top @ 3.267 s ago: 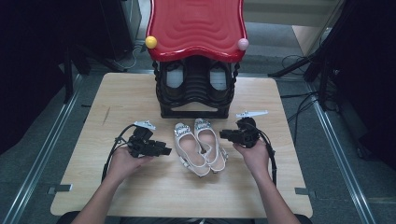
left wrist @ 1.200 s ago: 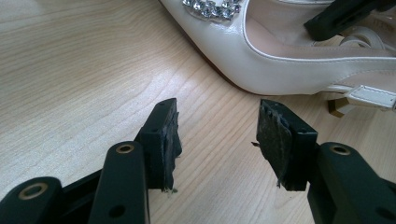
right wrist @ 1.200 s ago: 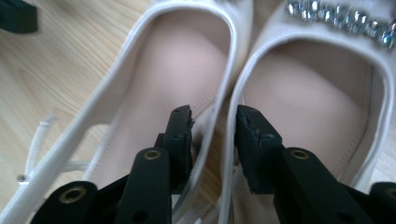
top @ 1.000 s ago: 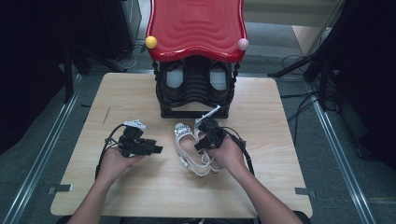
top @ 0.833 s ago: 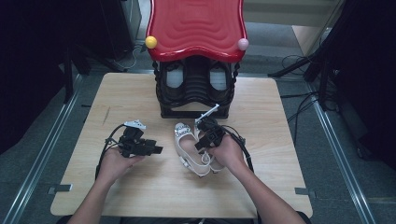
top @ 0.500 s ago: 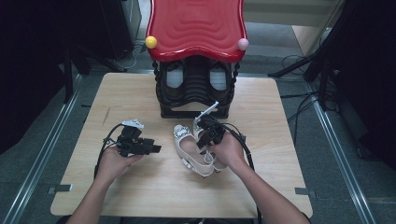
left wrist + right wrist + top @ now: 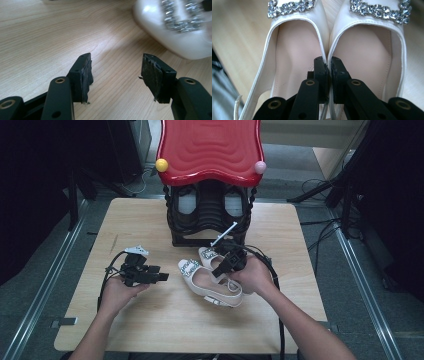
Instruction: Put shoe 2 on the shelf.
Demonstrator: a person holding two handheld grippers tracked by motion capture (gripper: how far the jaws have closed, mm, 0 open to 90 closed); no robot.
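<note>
Right gripper point(image 7: 327, 62) fingers clenched on the touching inner rims of both white shoes point(image 7: 212, 280), frame centre of the high view on the wood-grain desk point(image 7: 150, 320). Glossy white uppers, rhinestone buckles point(image 7: 292, 7), beige insoles. Left gripper point(image 7: 116, 75) fingers released, empty, shoe toe at upper right.

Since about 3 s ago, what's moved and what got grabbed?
The right gripper moved in from the right of the white shoes and closed over them; its jaws now pinch the two touching inner walls together. The pair shifted slightly, toes toward the red-roofed rack. The left gripper slid a little left and toward the person, open, holding nothing. Rack and table unchanged.
</note>
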